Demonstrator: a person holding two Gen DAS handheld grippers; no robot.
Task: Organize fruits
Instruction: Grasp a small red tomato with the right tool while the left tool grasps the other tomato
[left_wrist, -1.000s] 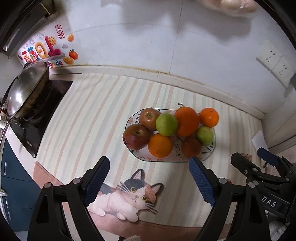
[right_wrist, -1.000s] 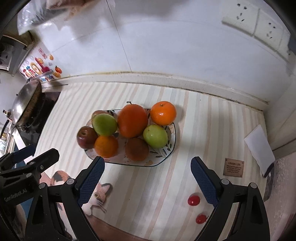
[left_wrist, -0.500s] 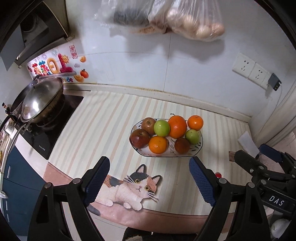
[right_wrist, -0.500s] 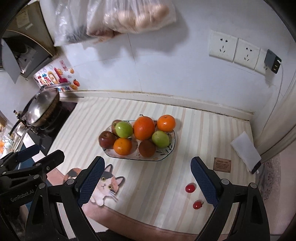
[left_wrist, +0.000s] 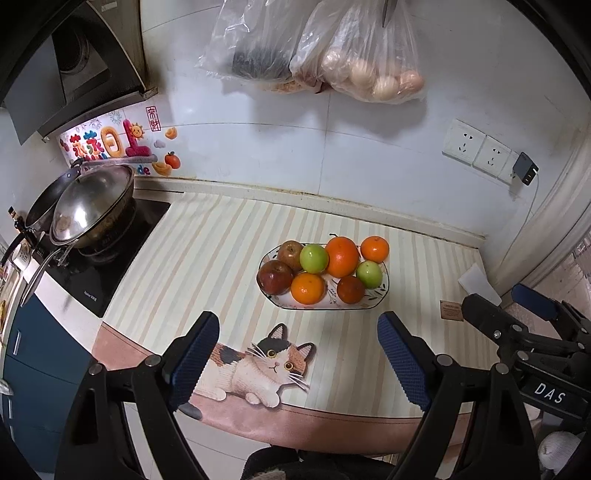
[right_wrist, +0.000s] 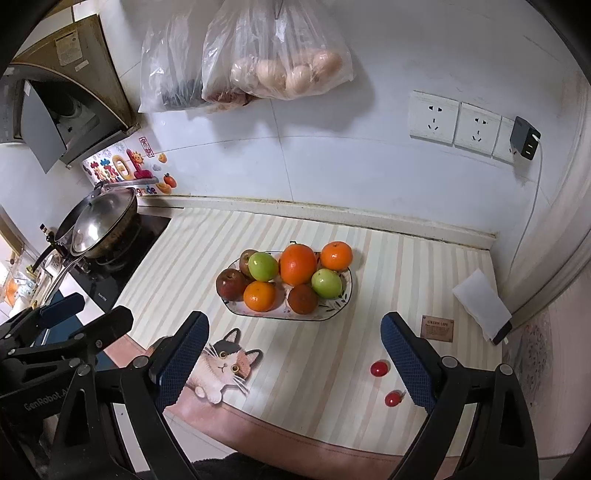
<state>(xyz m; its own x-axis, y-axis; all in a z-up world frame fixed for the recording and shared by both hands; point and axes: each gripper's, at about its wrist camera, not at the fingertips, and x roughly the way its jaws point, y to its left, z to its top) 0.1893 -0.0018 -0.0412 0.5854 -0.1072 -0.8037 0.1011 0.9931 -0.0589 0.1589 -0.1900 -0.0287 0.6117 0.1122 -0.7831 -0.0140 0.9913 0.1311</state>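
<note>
- Left gripper (left_wrist: 298, 354): jaws wide apart, nothing between them, touching nothing.
- Right gripper (right_wrist: 295, 354): jaws equally wide, empty.
- Fruit plate (left_wrist: 369, 301) sits at twelve o'clock from both, piled with oranges and apples.
- Two cherry tomatoes (right_wrist: 379, 368) lie loose by the right jaw, at three o'clock.

Two handheld grippers hung side by side, both angled downward. The left gripper (left_wrist: 297, 356) stood with its blue-padded fingers (left_wrist: 194, 356) spread wide and nothing between them. The right gripper (right_wrist: 295, 356) was likewise parted and empty, its black frame visible at the right edge of the left wrist view.
</note>
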